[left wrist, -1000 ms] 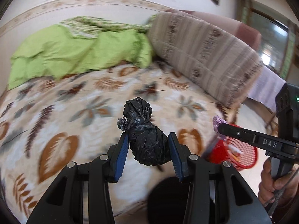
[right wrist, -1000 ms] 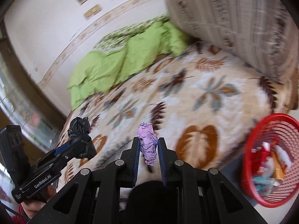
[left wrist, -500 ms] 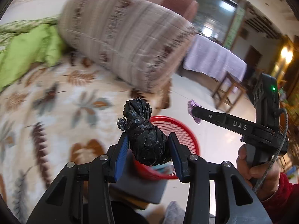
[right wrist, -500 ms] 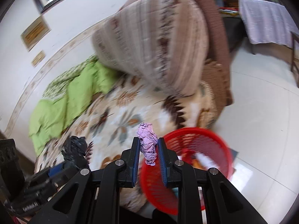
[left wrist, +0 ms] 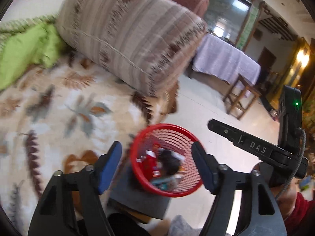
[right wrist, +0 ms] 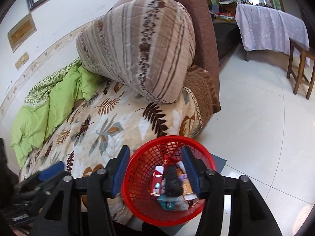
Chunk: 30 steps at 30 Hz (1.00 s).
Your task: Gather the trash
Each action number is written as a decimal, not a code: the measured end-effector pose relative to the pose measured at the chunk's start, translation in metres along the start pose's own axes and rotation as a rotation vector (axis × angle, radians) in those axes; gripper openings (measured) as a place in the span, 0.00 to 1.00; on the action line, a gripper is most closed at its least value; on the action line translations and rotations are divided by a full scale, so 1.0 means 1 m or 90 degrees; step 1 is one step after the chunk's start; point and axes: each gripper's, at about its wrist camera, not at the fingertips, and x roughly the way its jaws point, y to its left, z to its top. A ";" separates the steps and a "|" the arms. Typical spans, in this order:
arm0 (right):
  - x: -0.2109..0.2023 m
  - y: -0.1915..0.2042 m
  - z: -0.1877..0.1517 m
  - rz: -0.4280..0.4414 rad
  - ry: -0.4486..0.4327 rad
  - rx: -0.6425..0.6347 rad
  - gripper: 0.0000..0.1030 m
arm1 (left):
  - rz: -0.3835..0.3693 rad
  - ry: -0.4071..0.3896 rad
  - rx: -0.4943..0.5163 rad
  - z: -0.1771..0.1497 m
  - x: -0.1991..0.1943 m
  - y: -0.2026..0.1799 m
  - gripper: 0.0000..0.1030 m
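Observation:
A red mesh basket (left wrist: 135, 169) (right wrist: 129, 194) stands on a grey block beside the bed, right under both grippers. My left gripper (left wrist: 156, 149) hangs over it; its jaws are opening and nothing is between the blue pads. The right gripper (right wrist: 155, 153) is also above the basket, jaws opening and empty. The crumpled black bag (left wrist: 169, 164) (right wrist: 173, 182) lies inside among several wrappers. A pale purple scrap (right wrist: 184, 176) lies beside it. The right gripper (left wrist: 212, 123) shows side-on at the right. The left gripper (right wrist: 51, 171) is a blur at lower left.
A bed with a leaf-patterned blanket (right wrist: 102, 129) lies to the left of the basket. On it are a rolled striped quilt (right wrist: 141, 45) and a green blanket (right wrist: 45, 106). White tiled floor (right wrist: 256, 127) spreads to the right, with a wooden stool (right wrist: 301, 66) and a lilac-covered table (right wrist: 271, 27).
Both grippers swung from over the bed to above the red basket. Their jaws opened, and the black bag and the purple wad dropped out of them into the basket.

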 end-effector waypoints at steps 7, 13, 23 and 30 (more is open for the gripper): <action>-0.018 0.060 -0.030 -0.139 -0.061 -0.046 0.88 | 0.147 -0.080 0.019 -0.030 -0.073 0.034 0.93; -0.030 0.096 -0.061 -0.246 -0.113 -0.040 0.95 | 0.307 -0.095 0.020 -0.066 -0.107 0.055 1.00; -0.033 0.118 -0.083 -0.240 -0.075 -0.037 0.95 | 0.411 -0.098 0.059 -0.096 -0.125 0.063 1.00; -0.032 0.134 -0.095 -0.245 -0.072 -0.081 0.95 | 0.407 -0.086 0.040 -0.099 -0.124 0.068 1.00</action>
